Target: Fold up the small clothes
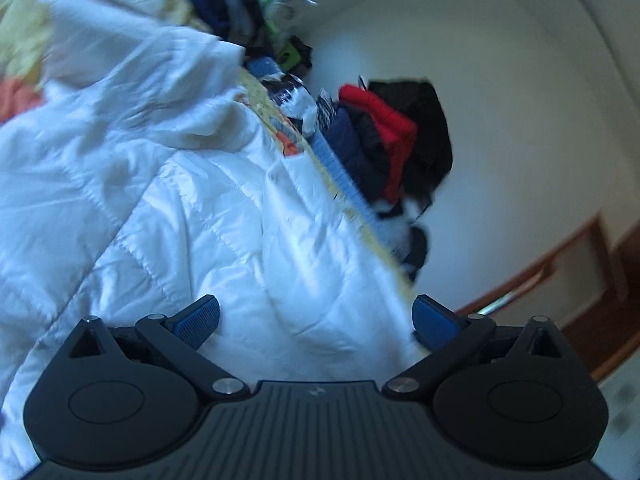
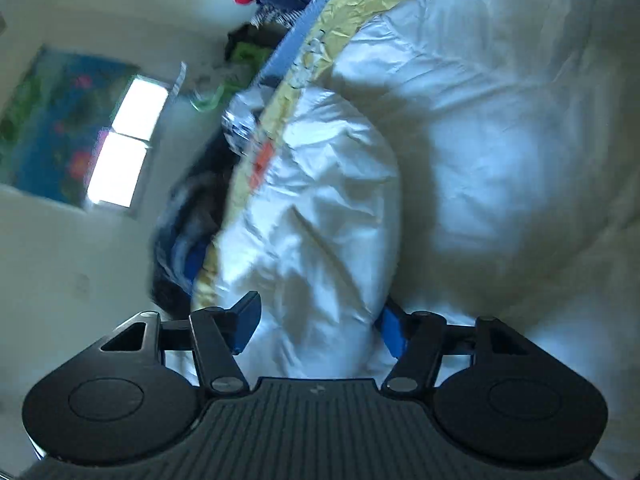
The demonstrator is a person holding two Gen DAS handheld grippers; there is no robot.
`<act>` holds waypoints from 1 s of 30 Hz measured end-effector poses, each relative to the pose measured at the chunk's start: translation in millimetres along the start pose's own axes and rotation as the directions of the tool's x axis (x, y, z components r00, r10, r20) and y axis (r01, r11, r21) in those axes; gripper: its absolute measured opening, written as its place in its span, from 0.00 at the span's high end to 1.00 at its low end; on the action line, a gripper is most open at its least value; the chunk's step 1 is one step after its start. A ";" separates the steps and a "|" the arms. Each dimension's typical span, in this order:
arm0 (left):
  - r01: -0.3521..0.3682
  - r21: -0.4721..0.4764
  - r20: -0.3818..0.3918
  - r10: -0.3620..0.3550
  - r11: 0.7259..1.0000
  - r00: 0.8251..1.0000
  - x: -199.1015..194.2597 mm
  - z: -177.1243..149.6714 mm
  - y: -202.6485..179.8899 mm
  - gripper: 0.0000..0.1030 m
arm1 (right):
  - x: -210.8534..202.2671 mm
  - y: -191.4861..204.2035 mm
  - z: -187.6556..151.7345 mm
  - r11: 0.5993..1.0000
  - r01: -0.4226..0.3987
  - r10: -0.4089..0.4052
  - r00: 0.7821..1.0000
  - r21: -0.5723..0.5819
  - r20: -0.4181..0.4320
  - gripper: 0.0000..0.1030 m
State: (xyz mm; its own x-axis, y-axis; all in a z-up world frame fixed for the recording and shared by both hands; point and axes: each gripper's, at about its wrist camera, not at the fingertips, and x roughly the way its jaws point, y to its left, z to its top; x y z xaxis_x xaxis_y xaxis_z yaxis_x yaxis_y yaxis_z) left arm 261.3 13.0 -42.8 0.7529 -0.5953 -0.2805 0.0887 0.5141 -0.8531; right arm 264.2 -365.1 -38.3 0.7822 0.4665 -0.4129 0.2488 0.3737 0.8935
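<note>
A white quilted puffer jacket lies spread on a bed and fills most of the left wrist view. It also fills the right wrist view. My left gripper is open, its blue pads wide apart just over the jacket's lower part. My right gripper is open with a bunched fold of the jacket lying between its blue pads; the jaws stand apart around it and do not pinch it.
A yellow patterned bedspread with a blue border lies under the jacket. Dark, red and navy clothes are piled beside the bed against a white wall. A window and a colourful curtain show in the right wrist view.
</note>
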 end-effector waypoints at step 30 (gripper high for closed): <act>-0.384 0.598 0.028 0.460 0.704 0.887 79.7 21.7 -121.2 0.17 | -39.1 14.8 77.7 0.962 0.081 -0.038 0.986 -0.263 0.165 0.47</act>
State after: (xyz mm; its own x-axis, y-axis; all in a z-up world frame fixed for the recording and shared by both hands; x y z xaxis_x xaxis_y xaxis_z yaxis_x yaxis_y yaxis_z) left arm 324.7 -83.3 47.8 0.7274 -0.2740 -0.6291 0.1629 0.9595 -0.2297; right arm 281.7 -440.1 4.8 0.8559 0.3134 -0.4114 0.1523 0.6075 0.7796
